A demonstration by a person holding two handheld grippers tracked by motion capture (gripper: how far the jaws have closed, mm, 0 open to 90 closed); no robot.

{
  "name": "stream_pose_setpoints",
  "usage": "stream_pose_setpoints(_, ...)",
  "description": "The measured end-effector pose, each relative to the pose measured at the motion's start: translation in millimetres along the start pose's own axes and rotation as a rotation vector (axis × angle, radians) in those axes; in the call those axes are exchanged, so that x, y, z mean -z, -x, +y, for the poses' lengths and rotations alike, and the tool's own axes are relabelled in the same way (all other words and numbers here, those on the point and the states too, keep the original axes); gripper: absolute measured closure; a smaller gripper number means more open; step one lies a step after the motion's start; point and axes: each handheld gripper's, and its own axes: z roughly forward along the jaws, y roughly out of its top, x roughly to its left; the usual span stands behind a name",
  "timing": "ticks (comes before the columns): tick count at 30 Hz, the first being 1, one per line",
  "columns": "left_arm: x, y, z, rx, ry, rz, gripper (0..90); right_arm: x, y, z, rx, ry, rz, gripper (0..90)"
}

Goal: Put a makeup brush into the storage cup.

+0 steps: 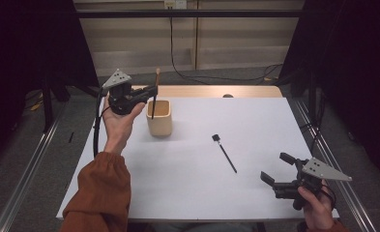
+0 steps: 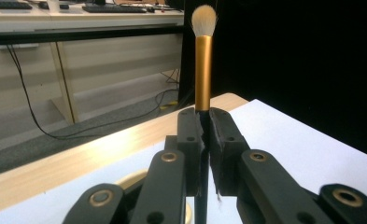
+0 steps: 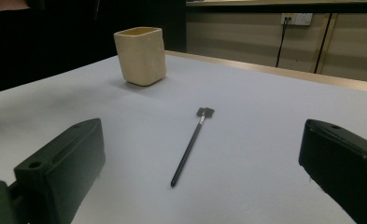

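My left gripper is shut on a makeup brush with a gold ferrule and black handle, held upright over the cream square cup; the handle's lower end dips into the cup's mouth. In the left gripper view the brush rises between the closed jaws, its white bristles on top. A thin black brush with a small flat head lies on the white table mat, right of the cup. My right gripper stands open near the front right, empty. In its view the thin brush lies ahead and the cup farther off.
The white mat covers a wooden table whose bare strip shows at the back. Metal rails run along both sides, and cables lie on the floor behind. A person's sleeve reaches over the front left.
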Motion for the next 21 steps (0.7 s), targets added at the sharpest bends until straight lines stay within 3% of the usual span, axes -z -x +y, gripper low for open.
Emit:
stream_pose_setpoints(13,-10.2,0.7,17.8,-0.014,0.018,0.004,83.9,-0.4,0.2,-0.4,-0.001,-0.002,0.004,0.0)
stream_pose_setpoints(21,-17.9,-9.0,17.8,0.003,0.025,0.005,83.8,0.1,0.6,-0.5,-0.005,-0.005,0.005,0.0)
